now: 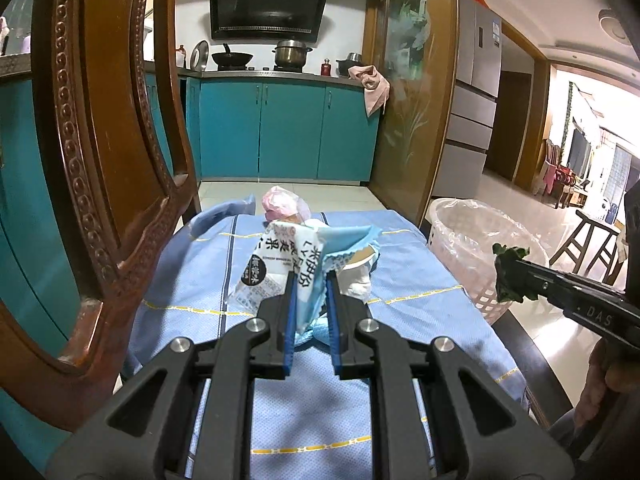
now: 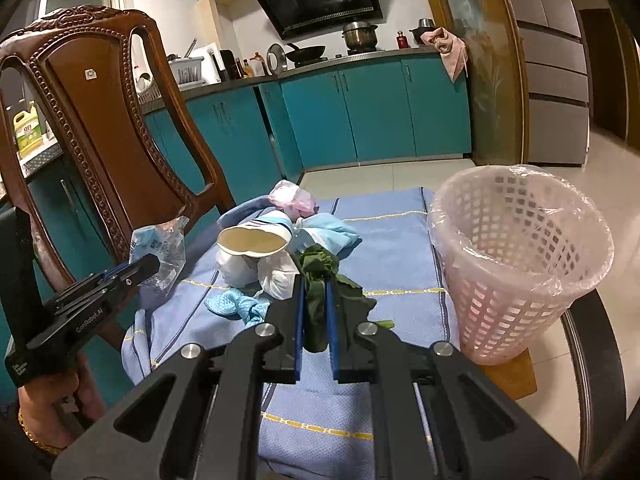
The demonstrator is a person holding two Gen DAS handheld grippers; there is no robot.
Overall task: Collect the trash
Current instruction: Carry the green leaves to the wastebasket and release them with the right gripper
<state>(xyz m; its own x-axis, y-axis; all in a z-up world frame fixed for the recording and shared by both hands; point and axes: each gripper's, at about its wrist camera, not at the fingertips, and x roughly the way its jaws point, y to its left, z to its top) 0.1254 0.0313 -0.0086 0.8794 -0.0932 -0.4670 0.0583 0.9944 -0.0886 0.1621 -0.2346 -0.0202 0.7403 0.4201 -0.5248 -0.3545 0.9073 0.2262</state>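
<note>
My left gripper [image 1: 311, 280] is clamped on a white and blue snack wrapper [image 1: 280, 268], blue pads pinching its lower edge, wrapper standing up out of the jaws with black print on it. From the right wrist view the same wrapper [image 2: 160, 252] hangs off the left gripper [image 2: 140, 268] at the left, in front of the carved wooden chair [image 2: 92, 120], lifted clear of the cloth.

My right gripper [image 2: 314, 284] is closed tight on a dark green leaf scrap [image 2: 320, 280]; leaf sticks out ahead of the fingertips and droops to the right. In the left wrist view the right gripper [image 1: 516, 268] comes in from the right edge with the leaf [image 1: 508, 276] bunched at its tip, in front of the basket.

Pink mesh trash basket [image 2: 520, 264] with a clear plastic liner stands at the right edge of the blue cloth [image 2: 392, 248], upright, mouth open.

Remaining trash on the cloth, middle: crushed paper cup [image 2: 252, 240] on its side, mouth toward me; white crumpled tissue [image 2: 276, 276] touching it; pink plastic bag [image 2: 292, 198] behind; light blue bag [image 2: 328, 236] beside the cup; small blue rag [image 2: 236, 306] near me, left of the right gripper.

Teal kitchen cabinets [image 1: 288, 132] behind.
</note>
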